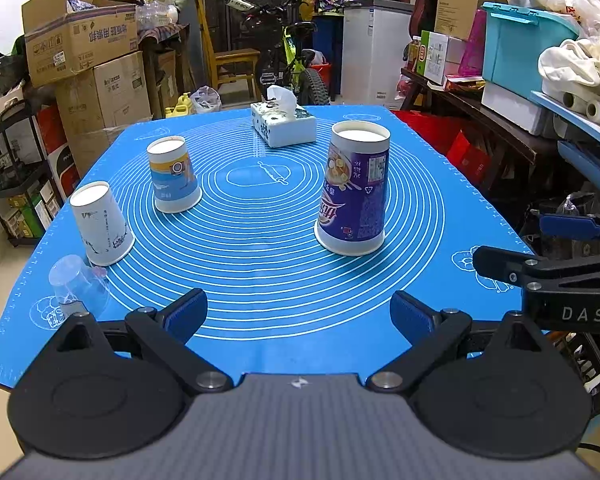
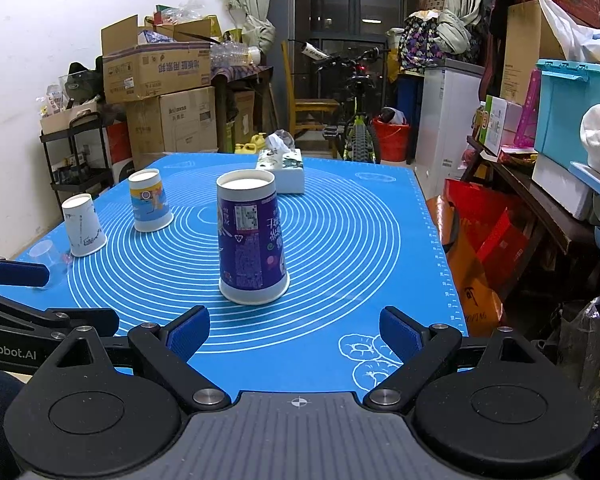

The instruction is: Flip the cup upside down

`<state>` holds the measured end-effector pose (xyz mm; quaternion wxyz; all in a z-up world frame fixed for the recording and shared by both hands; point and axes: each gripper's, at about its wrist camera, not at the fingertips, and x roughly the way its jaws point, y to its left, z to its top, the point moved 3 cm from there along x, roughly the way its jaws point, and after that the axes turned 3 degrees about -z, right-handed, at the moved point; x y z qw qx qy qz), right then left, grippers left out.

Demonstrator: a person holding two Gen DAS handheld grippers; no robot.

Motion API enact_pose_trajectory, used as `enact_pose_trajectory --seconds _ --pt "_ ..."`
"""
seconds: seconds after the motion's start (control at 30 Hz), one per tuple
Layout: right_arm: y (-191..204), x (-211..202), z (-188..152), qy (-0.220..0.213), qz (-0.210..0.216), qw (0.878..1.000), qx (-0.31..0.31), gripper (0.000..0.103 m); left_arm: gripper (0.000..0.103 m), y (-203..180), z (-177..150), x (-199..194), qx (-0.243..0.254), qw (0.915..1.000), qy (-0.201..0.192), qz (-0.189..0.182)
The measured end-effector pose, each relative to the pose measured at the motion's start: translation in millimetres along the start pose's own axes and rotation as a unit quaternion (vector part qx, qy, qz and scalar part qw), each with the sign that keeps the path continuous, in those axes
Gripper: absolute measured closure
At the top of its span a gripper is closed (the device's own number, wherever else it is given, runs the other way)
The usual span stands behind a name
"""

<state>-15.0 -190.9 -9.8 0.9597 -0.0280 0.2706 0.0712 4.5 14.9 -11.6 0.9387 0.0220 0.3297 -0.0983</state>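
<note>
A tall purple paper cup [image 1: 356,190] [image 2: 250,238] stands upside down on the blue mat [image 1: 260,260] [image 2: 340,240]. A blue-and-yellow cup [image 1: 174,174] [image 2: 150,200], a white cup [image 1: 100,222] [image 2: 82,230] and a clear plastic cup [image 1: 74,284] [image 2: 50,256] stand upside down at the left. My left gripper [image 1: 298,314] is open and empty above the mat's near edge. My right gripper [image 2: 296,332] is open and empty, just short of the purple cup. The right gripper's fingers [image 1: 500,266] show at the right of the left wrist view.
A tissue box [image 1: 283,124] [image 2: 282,168] sits at the mat's far end. Cardboard boxes [image 1: 92,60], a black shelf [image 2: 76,156], a bicycle [image 2: 356,120] and cluttered shelves [image 1: 540,80] surround the table. Red bags [image 2: 480,240] lie on the floor at the right.
</note>
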Motion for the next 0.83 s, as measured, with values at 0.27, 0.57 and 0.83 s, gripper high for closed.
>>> enact_pose_trajectory --seconds 0.27,0.57,0.83 --pt "0.0 0.0 -0.6 0.001 0.000 1.000 0.001 0.011 0.006 -0.2 0.3 0.1 0.001 1.0000 0.001 0.000" --pt "0.2 1.2 -0.9 0.002 0.000 1.000 0.002 0.011 0.006 -0.7 0.3 0.3 0.001 1.0000 0.001 0.000" --pt "-0.2 1.7 -1.8 0.004 0.001 1.000 0.004 0.011 0.006 -2.7 -1.8 4.9 0.005 1.0000 0.004 0.003"
